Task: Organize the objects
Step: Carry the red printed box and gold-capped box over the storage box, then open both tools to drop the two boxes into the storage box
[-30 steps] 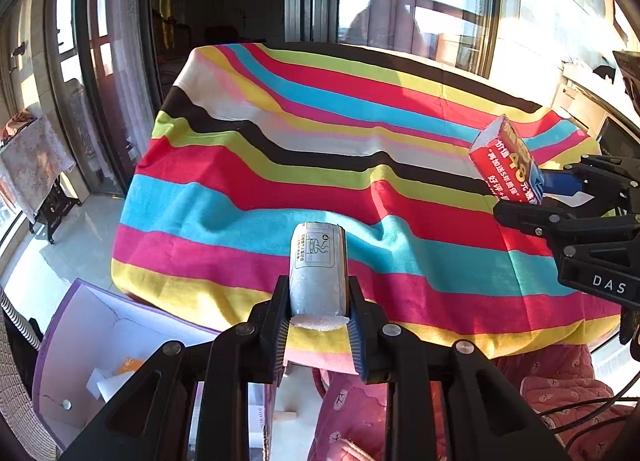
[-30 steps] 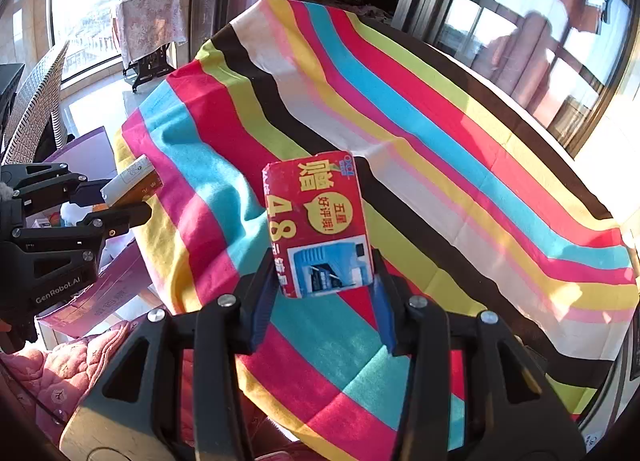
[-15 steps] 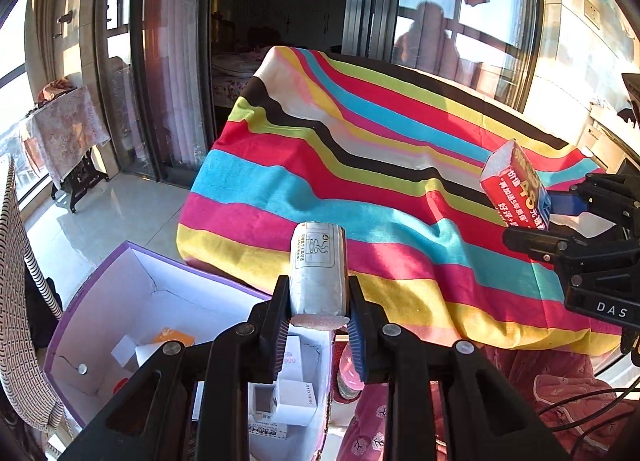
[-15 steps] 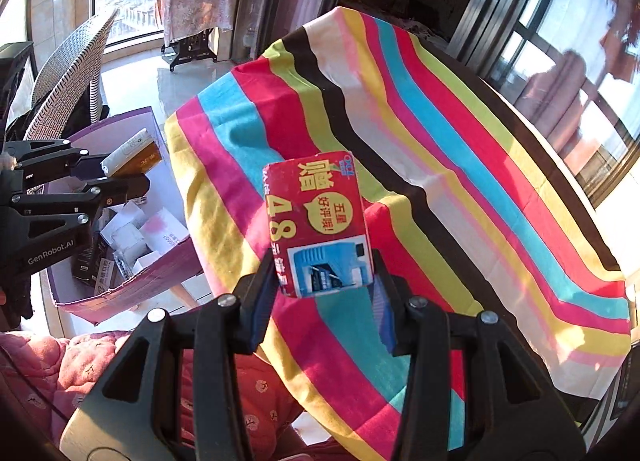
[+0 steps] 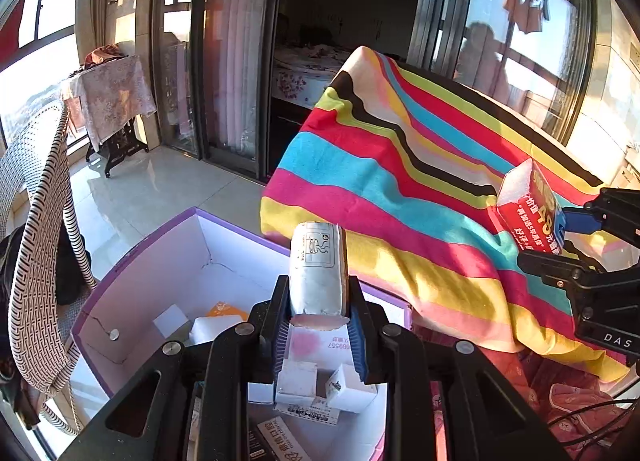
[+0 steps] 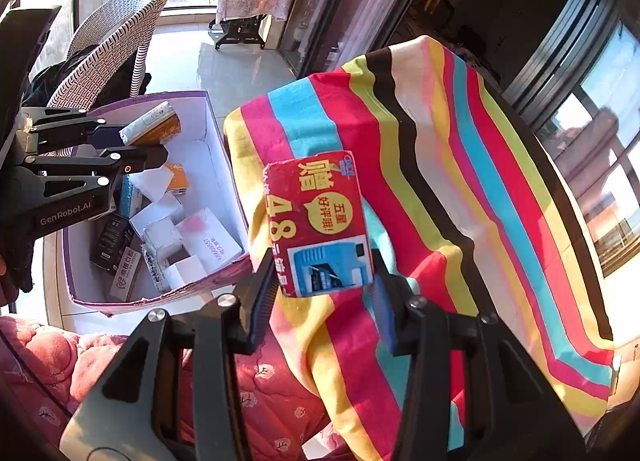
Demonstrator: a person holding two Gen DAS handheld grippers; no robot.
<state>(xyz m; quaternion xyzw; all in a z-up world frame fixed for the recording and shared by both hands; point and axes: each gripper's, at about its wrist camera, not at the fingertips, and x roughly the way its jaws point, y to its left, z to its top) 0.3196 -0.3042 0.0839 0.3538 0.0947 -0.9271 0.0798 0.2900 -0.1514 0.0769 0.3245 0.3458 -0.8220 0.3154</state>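
Note:
My left gripper (image 5: 318, 315) is shut on a white packet (image 5: 317, 267) with an orange side, held above the purple box (image 5: 140, 249) on the floor; it also shows in the right wrist view (image 6: 150, 129). My right gripper (image 6: 324, 293) is shut on a red packet (image 6: 320, 221) with yellow print, held over the near edge of the striped cloth (image 6: 460, 181). The red packet also shows at the right of the left wrist view (image 5: 534, 209). The purple box (image 6: 216, 133) holds several small cartons.
A woven chair (image 5: 36, 245) stands left of the box. A small covered table (image 5: 108, 97) stands by the window. Glass doors and a dark doorway lie behind the striped table (image 5: 400, 165). Pink quilted fabric (image 6: 52, 361) lies below the grippers.
Both grippers have swung left, away from the striped table toward the purple box. The left gripper with the white packet now hangs over the box. Both grips are unchanged.

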